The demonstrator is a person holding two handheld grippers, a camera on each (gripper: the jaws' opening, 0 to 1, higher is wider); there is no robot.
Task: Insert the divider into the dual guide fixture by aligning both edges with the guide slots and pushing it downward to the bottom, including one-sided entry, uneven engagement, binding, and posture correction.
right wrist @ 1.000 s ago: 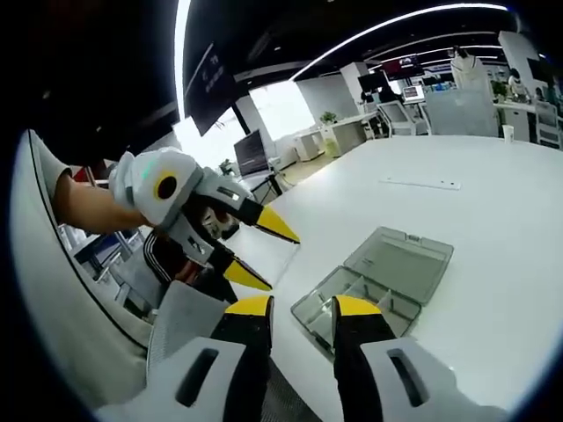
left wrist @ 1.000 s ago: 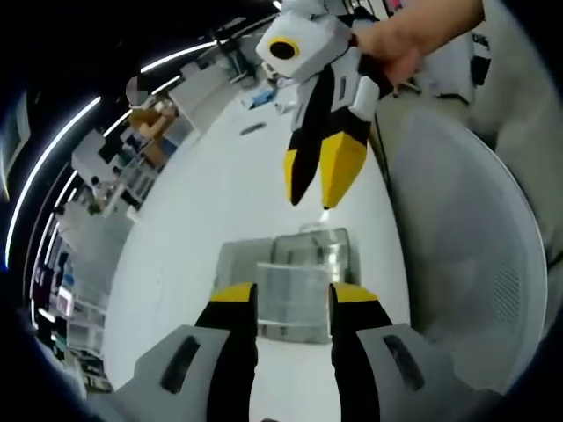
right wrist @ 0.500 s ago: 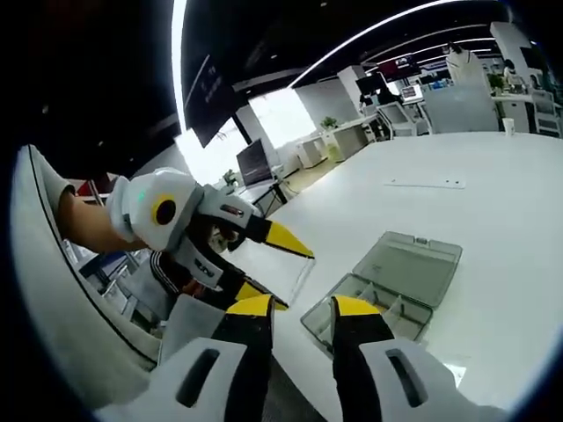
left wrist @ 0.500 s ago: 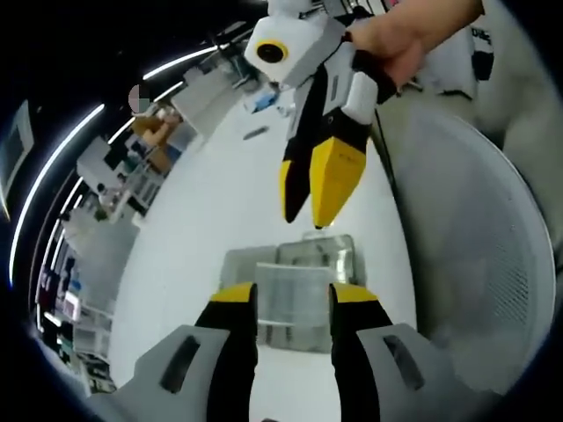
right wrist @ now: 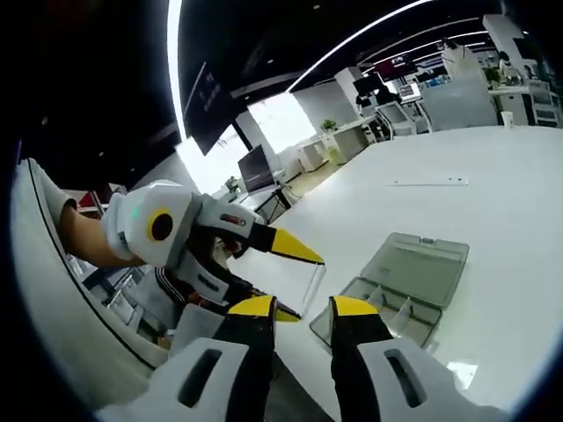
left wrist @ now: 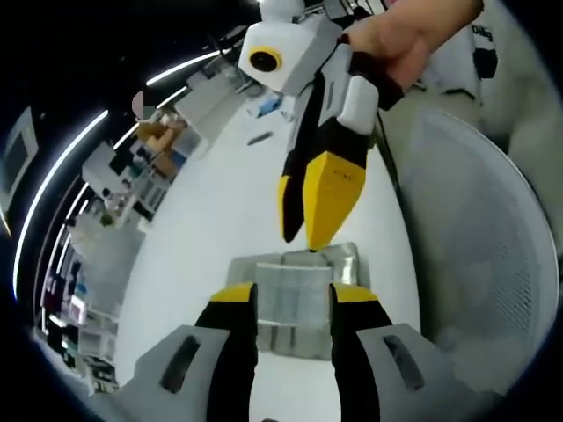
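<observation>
Since a second ago we see the right hand-held gripper point(left wrist: 308, 233) drop lower toward the clear box point(left wrist: 295, 294), its tips now just above the box's far edge. In the right gripper view the left hand-held gripper point(right wrist: 303, 286) has closed in beside ours, and it holds a clear divider point(right wrist: 295, 283) between its spread jaws, near the box point(right wrist: 396, 294) on the white desk point(right wrist: 493, 202). We judge insertion has not begun. The right one's jaws sit narrow and hold nothing we can see. We count two hand-held grippers, one divider, one box with its lid open.
</observation>
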